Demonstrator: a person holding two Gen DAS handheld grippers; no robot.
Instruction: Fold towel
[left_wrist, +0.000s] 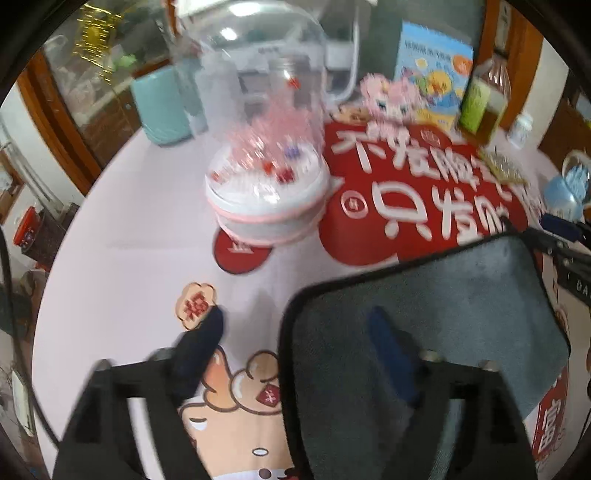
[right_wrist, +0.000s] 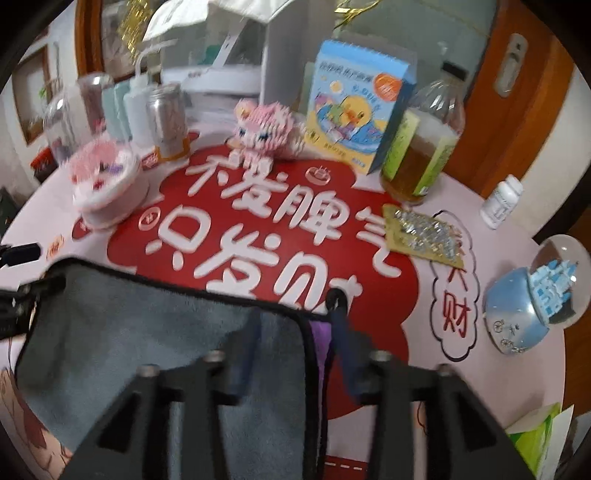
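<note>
On the bench (right_wrist: 517, 229), grey towel (right_wrist: 147, 332) lies flat; left gripper (left_wrist: 295, 354) and right gripper (right_wrist: 295, 343) each straddle a towel edge, fingers parted, holding nothing.

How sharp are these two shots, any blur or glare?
Left wrist view: motion blur smears the domed ornament, whose dome carries white glare; the grey towel reads clearer. Right wrist view: softer blur overall, the mat's lettering legible, fisheye bending the table edge.

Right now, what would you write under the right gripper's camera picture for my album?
Right gripper straddles the grey towel's edge beside a blue snow globe.
</note>
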